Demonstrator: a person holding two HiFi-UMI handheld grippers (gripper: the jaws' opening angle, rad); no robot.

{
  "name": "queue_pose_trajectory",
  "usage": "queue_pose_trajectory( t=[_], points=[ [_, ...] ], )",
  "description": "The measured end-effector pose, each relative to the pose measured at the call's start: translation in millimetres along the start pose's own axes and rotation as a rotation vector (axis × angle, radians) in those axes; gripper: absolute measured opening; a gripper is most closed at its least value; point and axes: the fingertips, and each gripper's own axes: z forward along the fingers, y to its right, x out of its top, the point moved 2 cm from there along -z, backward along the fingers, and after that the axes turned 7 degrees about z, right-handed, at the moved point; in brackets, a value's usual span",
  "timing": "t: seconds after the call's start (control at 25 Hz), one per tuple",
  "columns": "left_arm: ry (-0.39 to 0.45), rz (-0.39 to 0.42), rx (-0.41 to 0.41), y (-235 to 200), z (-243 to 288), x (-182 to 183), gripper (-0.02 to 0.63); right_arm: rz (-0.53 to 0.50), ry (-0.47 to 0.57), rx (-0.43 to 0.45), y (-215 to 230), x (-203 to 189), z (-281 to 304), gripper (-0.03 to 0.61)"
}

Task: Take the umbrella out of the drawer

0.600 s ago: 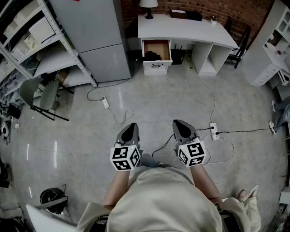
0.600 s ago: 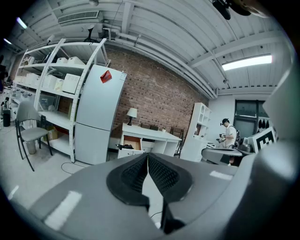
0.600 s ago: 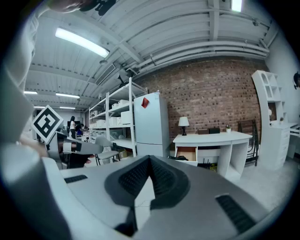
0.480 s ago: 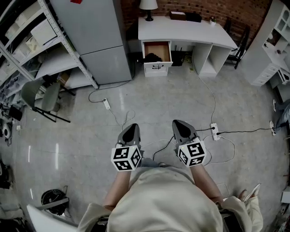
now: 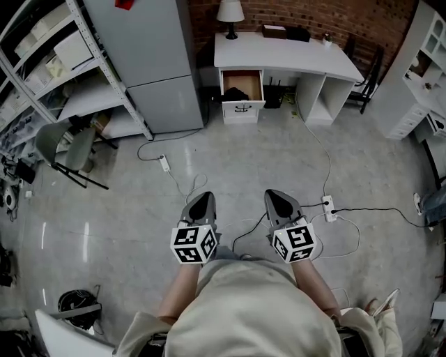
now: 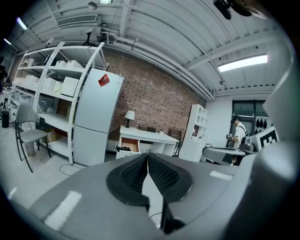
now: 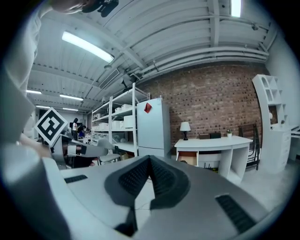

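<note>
Grey tools first, Operator: report condition.

Operator: Left tool (image 5: 201, 199): textured pads pressed together at the tips, nothing between them. Right tool (image 5: 279, 197): same state, pads closed on each other, nothing carried. Both are held side by side in front of the body, pointing ahead and slightly downward. Each carries its marker cube (image 5: 193, 243) at the rear.

Inspector: What lies directly beyond the tools?

Operator: Pale floor (image 5: 244, 160). A power strip (image 5: 327, 208) sits just right of the right tool, with dark cables (image 5: 369, 208) running from it. A second strip (image 5: 162, 162) lies farther out to the left.

Inspector: Locate the task item.

Operator: At the far side of the room, a white worktop (image 5: 286, 50) stands against the brick wall (image 5: 334, 17). Under its left end, the drawer (image 5: 242, 108) is pulled out. A dark bundle, read as the umbrella (image 5: 235, 93), lies inside, towards the drawer's left side. Both tools are well apart from it.

Inspector: Surrounding fixtures?

Operator: A lamp (image 5: 230, 12) stands on the worktop's left end. A refrigerator (image 5: 150, 63) stands just left of the worktop. Metal shelving (image 5: 63, 63) runs along the left wall, with a green chair (image 5: 66, 146) in front of it.
</note>
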Motion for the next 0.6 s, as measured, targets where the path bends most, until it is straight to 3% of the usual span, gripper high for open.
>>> queue_pose_trajectory(
  t=[0.28,0.6],
  points=[
    [0.015,-0.035,-0.025,11.1,-3.8,-2.4,0.017,0.022,-0.024,0.037,0.8,-10.3,-12.0,0.002],
    [-0.007,-0.035,-0.052,14.0,7.0,-8.3,0.177,0.035,-0.04,0.079,2.6,-14.6,-2.1,0.171]
  ],
)
